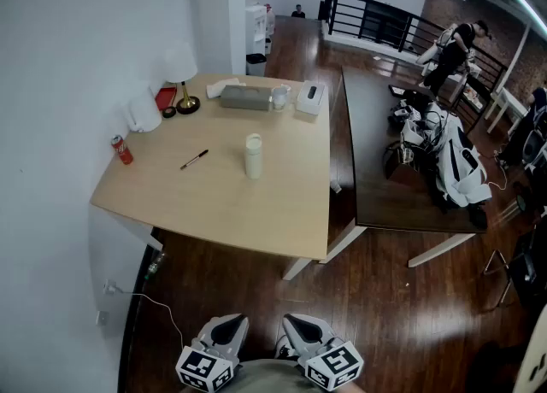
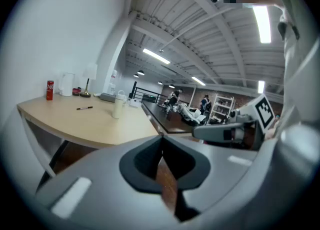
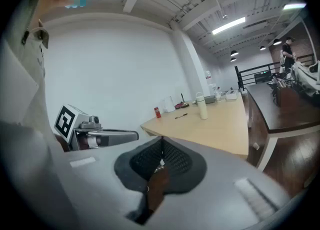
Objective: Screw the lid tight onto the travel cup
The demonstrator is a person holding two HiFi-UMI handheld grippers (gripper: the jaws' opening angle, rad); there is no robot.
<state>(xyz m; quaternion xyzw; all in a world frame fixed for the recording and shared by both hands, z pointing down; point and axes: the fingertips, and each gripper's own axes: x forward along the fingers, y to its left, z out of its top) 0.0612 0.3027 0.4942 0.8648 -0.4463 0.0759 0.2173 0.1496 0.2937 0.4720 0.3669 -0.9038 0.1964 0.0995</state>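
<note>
Left tongs (image 1: 231,321), right tongs (image 1: 292,321) seen only from above in head view, well apart from travel cup (image 1: 253,156) on surface (image 1: 214,203); shown closed together, empty, only by gripper views.

The cream-white cylindrical travel cup (image 1: 253,161) stands upright near the middle of the light wooden table (image 1: 214,208), its matching round lid (image 1: 254,138) sitting on top; how tightly cannot be told.
</note>
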